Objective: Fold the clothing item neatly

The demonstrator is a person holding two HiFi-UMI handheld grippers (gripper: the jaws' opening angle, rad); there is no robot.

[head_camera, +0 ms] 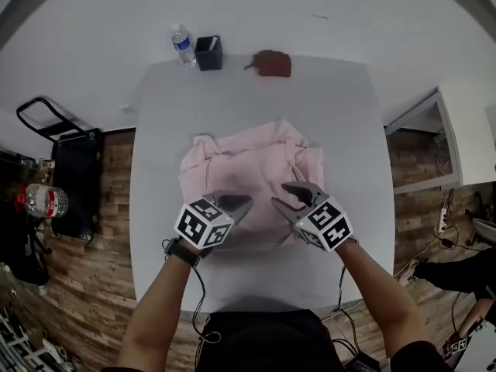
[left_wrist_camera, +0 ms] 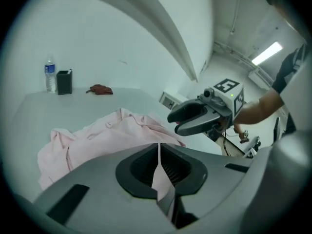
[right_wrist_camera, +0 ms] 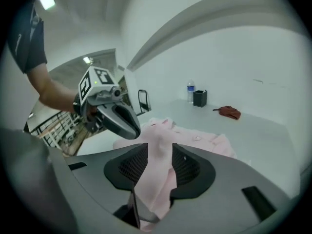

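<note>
Count of the things on and around the table point(head_camera: 325, 107)

One pink garment point(head_camera: 256, 173) is counted, and two grippers, the left gripper point(head_camera: 236, 205) and the right gripper point(head_camera: 288, 195), each bearing one marker cube point(head_camera: 204, 223). On the one table, one black box point(head_camera: 208, 53), one brown cloth point(head_camera: 270, 63) and one water bottle point(head_camera: 183, 46) are counted. A second bottle point(head_camera: 43, 201) is seen at the left, so two bottles in all. One hand cart point(head_camera: 46, 118) is counted there.

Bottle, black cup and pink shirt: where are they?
Bottle point(head_camera: 184, 46), head view, on its label.
Black cup point(head_camera: 209, 56), head view, on its side.
Pink shirt point(head_camera: 248, 167), head view, on its middle.
</note>
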